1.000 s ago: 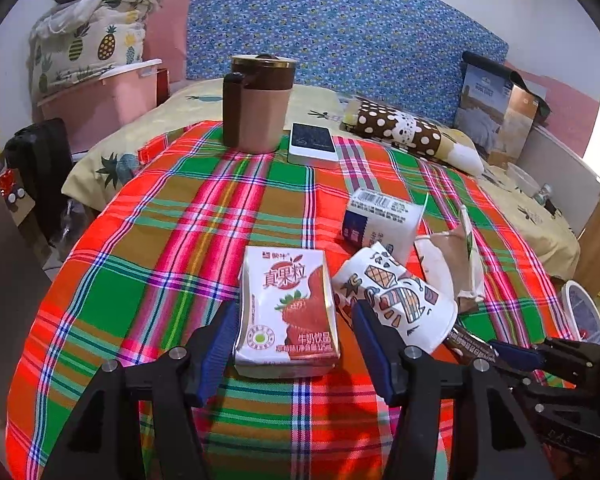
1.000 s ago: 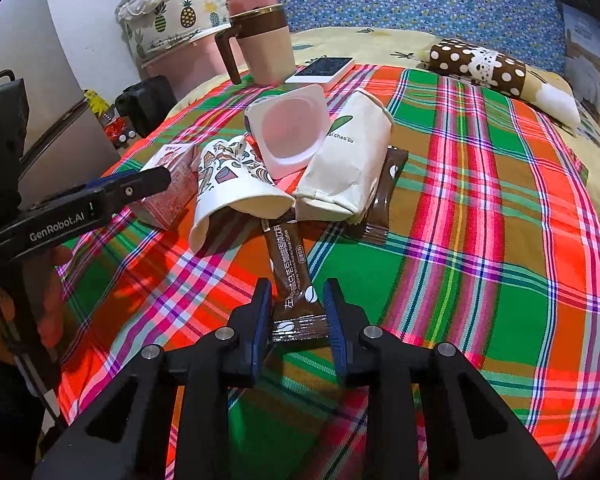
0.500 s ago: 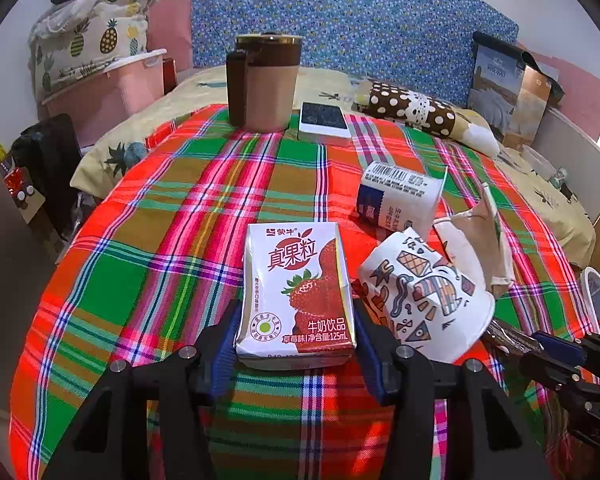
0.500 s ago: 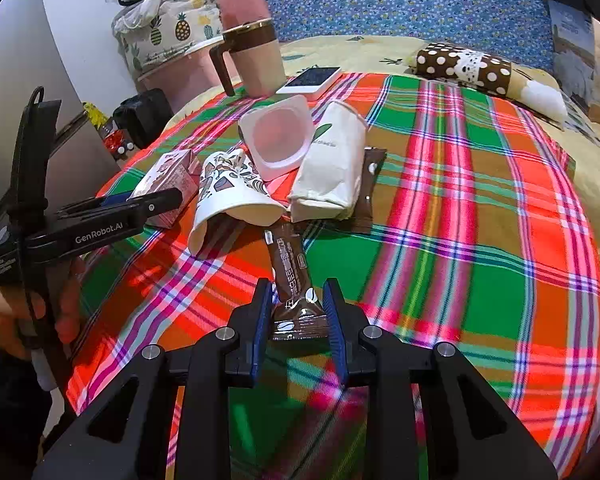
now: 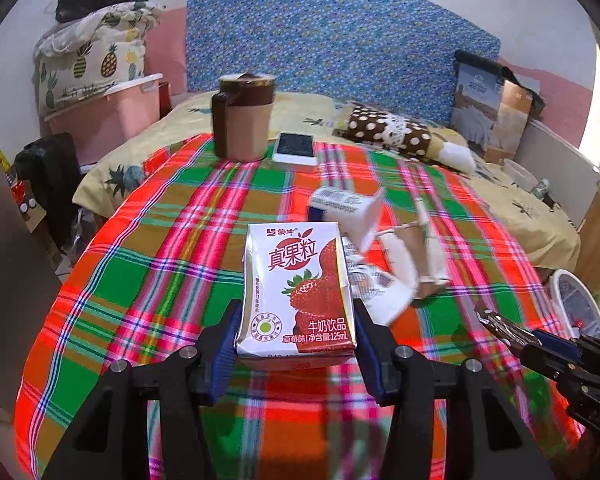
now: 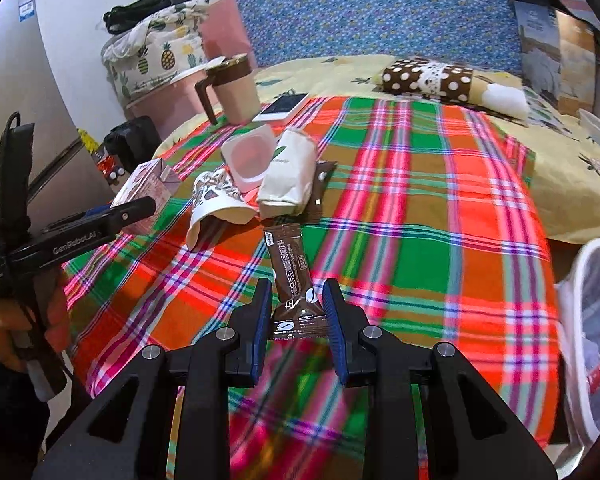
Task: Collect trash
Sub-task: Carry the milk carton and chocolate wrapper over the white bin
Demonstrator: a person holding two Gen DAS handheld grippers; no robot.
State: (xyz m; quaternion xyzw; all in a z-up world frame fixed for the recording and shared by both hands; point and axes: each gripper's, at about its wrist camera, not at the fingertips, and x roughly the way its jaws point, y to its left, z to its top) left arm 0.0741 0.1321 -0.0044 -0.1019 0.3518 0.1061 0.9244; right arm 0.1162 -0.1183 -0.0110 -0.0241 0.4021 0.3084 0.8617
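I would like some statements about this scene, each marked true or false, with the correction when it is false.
1. The left gripper holds a strawberry milk carton between its jaws. True.
2. The right gripper holds a paper cup. False: its jaws grip a brown coffee sachet; the patterned paper cup lies on its side on the cloth.
3. A phone lies beside the brown mug at the far edge of the plaid cloth. True.
4. The mug lies on its side. False: it stands upright.
5. A white mesh basket shows at the right edge of the right wrist view. True.
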